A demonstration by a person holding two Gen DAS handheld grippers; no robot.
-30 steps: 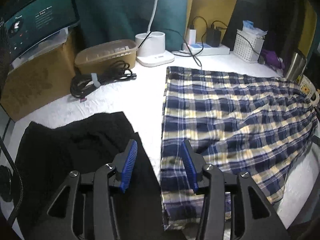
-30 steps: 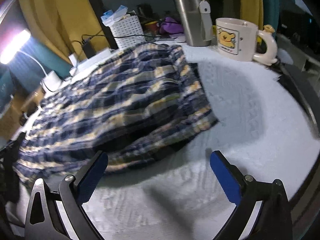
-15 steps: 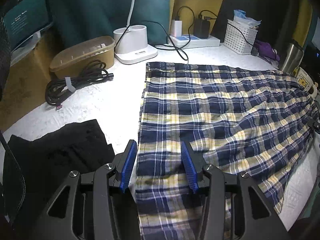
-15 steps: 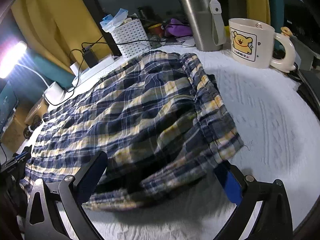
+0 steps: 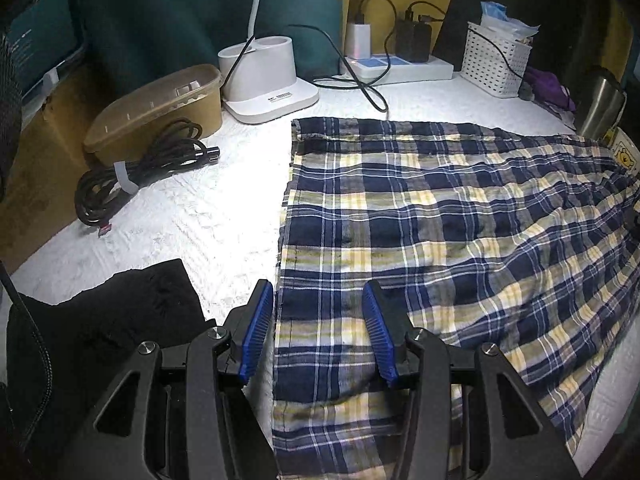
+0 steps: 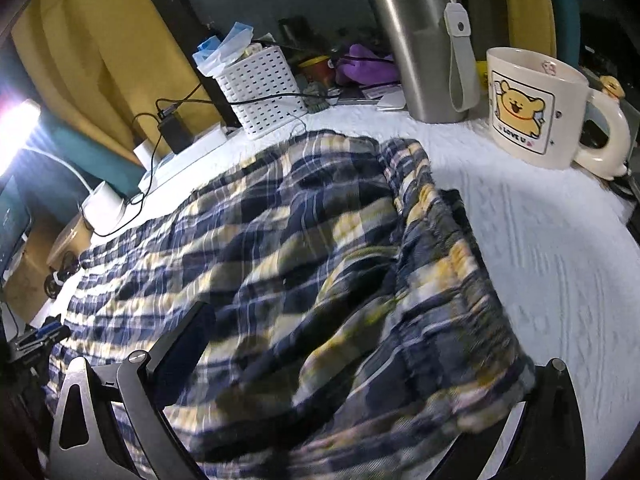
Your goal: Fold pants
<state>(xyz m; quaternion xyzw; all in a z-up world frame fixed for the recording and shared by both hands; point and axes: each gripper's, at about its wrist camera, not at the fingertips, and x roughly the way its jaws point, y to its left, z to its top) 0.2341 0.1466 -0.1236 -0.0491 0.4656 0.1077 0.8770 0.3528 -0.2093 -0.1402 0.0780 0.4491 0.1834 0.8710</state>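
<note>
Pants (image 5: 440,216) of blue, white and yellow plaid lie spread on the white textured cover (image 5: 208,216) of the table, and they take most of its right part in the left wrist view. Their straight hem edge runs from the far side to the near side, close to the middle of this view.

Left gripper (image 5: 318,332) hangs over the near end of that hem edge. Its 2 blue pads stand apart, with plaid cloth seen in the gap between them, but the pads do not press on the cloth, so it is open and holds nothing. Just beside its left finger lies a black cloth (image 5: 104,320) on the cover.

Right gripper (image 6: 340,380) is at the other end of the pants, over the gathered waistband (image 6: 444,256). Its jaws stand wide apart and a raised fold of cloth fills the space between them; the right fingertip is hidden behind the cloth. The picture is blurred here, so whether the pads touch the cloth I cannot tell.

Beyond the waistband stand a steel tumbler (image 6: 416,40) and a white mug (image 6: 536,108) with a yellow bear. A white basket (image 5: 496,62), a power strip (image 5: 400,66), a white lamp base (image 5: 268,76), a brown container (image 5: 160,104) and a coiled black cable (image 5: 136,172) are along the far side.
</note>
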